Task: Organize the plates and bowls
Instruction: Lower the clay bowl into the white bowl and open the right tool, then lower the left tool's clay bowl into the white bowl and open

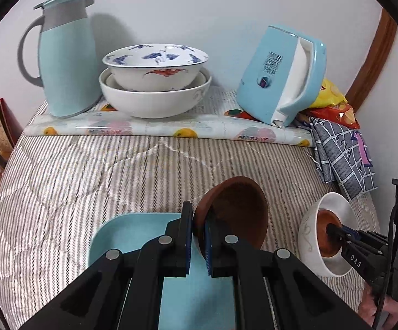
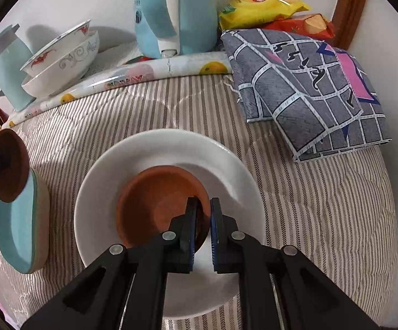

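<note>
My left gripper (image 1: 198, 238) is shut on the rim of a dark brown dish (image 1: 236, 211) and holds it tilted above a light blue plate (image 1: 133, 233). That dish (image 2: 9, 167) and the blue plate (image 2: 20, 233) also show at the left of the right wrist view. My right gripper (image 2: 203, 228) is shut on the rim of a terracotta dish (image 2: 155, 203) that sits inside a white bowl (image 2: 111, 181). In the left wrist view the white bowl (image 1: 311, 233) with the terracotta dish (image 1: 327, 233) is at the right, held tilted.
Two stacked white bowls (image 1: 155, 82) stand at the back between a light blue jug (image 1: 64, 57) and a blue kettle (image 1: 281, 74). A grey patterned cloth (image 2: 306, 88) and snack bags (image 2: 265, 8) lie at the back right. Everything rests on a striped cover (image 1: 89, 170).
</note>
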